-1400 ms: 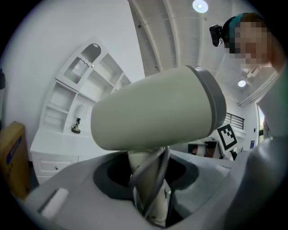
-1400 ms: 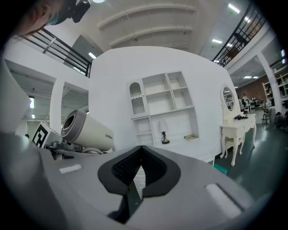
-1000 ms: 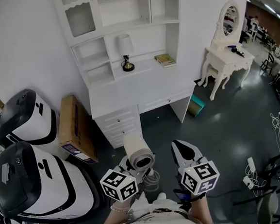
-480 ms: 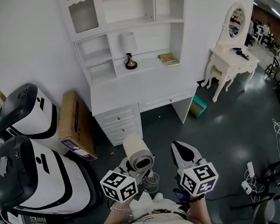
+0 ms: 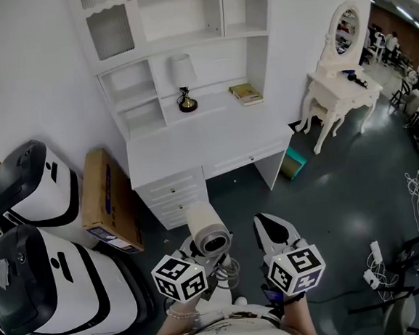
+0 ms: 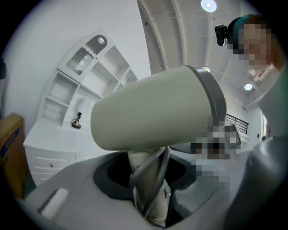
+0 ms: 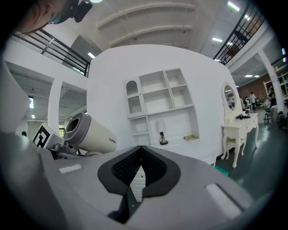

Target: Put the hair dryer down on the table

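Note:
A cream hair dryer [image 5: 207, 228] with a grey rear ring stands up from my left gripper [image 5: 205, 255], low in the head view. In the left gripper view its barrel [image 6: 153, 114] lies across the picture, while the handle [image 6: 150, 191] and a grey cord run down between the jaws, which are shut on it. My right gripper [image 5: 276, 229] is beside it on the right, jaws pressed together with nothing in them. From the right gripper view the hair dryer [image 7: 90, 133] shows at the left. The white desk [image 5: 193, 146] stands ahead, beyond both grippers.
On the desk stand a small lamp [image 5: 182, 81] and a book [image 5: 246, 91], with shelves above. A cardboard box [image 5: 103, 201] and two white-and-black machines [image 5: 29, 186] are at the left. A white vanity table [image 5: 337, 90] is at the right, cables on the dark floor [image 5: 370, 258].
Both grippers and the hair dryer keep their places in the head view. The desk, box and machines have slid slightly left and down as the head view shifted.

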The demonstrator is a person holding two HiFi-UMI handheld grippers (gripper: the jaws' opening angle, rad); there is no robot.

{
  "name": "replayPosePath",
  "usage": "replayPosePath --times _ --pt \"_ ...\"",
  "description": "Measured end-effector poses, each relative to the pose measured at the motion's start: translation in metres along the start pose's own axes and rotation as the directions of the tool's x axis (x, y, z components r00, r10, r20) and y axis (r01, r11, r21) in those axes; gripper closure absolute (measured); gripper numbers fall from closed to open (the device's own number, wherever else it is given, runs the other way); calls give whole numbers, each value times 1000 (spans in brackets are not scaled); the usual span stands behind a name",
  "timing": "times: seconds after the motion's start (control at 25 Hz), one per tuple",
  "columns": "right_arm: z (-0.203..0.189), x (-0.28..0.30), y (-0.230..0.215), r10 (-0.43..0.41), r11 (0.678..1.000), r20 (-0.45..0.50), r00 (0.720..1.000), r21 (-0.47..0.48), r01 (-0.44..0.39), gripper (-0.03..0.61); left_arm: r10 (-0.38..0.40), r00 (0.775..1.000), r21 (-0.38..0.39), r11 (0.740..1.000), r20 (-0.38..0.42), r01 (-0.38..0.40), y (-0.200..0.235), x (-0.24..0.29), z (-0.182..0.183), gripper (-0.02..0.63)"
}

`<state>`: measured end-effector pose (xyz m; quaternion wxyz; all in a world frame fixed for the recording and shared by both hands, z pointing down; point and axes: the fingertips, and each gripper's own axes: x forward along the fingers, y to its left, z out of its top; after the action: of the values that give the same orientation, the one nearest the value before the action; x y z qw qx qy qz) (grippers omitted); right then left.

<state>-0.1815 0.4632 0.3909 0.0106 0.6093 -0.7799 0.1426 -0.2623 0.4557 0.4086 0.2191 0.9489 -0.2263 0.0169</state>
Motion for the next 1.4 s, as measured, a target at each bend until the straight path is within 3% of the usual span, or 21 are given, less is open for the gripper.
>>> replayPosePath --times 0.6,1.4 --pt "30 100 -27 -36 999 13 999 -16 36 551 -66 997 4 998 -27 67 83 61 46 442" --pt "42 157 -51 -35 999 13 999 0 35 551 -79 996 -2 997 -41 79 124 102 71 442"
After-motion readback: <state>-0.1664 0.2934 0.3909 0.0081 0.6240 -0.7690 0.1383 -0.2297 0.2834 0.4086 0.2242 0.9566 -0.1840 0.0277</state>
